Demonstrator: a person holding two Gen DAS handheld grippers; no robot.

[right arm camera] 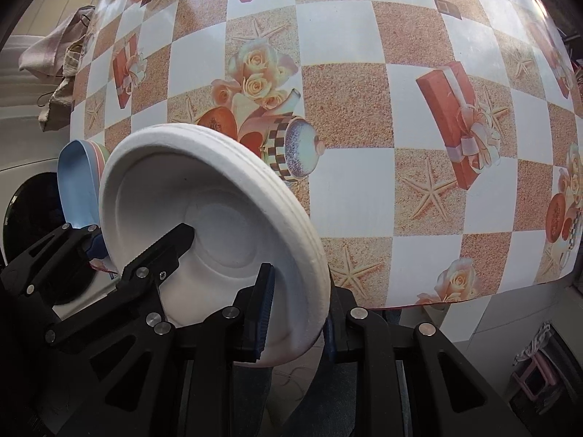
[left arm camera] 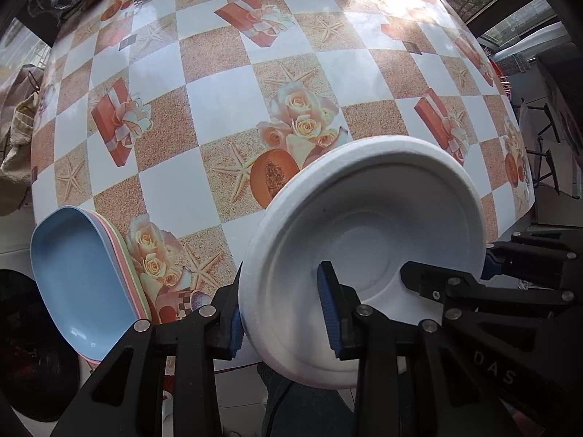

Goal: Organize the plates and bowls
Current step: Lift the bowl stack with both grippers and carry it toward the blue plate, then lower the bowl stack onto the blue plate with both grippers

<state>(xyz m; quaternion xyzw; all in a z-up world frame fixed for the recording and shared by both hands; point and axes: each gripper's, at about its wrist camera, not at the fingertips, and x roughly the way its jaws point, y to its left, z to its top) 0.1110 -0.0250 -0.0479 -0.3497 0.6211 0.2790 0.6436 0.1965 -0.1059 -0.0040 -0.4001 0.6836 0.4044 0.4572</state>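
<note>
Two grippers pinched one stack of white bowls (left arm camera: 364,240) above the table (left arm camera: 218,109) edge: left gripper (left arm camera: 284,313) on one rim, right gripper (right arm camera: 295,313) opposite. Coloured plates (left arm camera: 83,291) lay left; only the right view showed a washing machine (right arm camera: 32,211).

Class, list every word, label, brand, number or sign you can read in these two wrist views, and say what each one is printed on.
"D A S": pale raised letters on the black body of the right gripper, at lower right of the left wrist view.
No other text is readable: the white foam bowls, blue plastic plate and patterned tablecloth carry only pictures.
</note>
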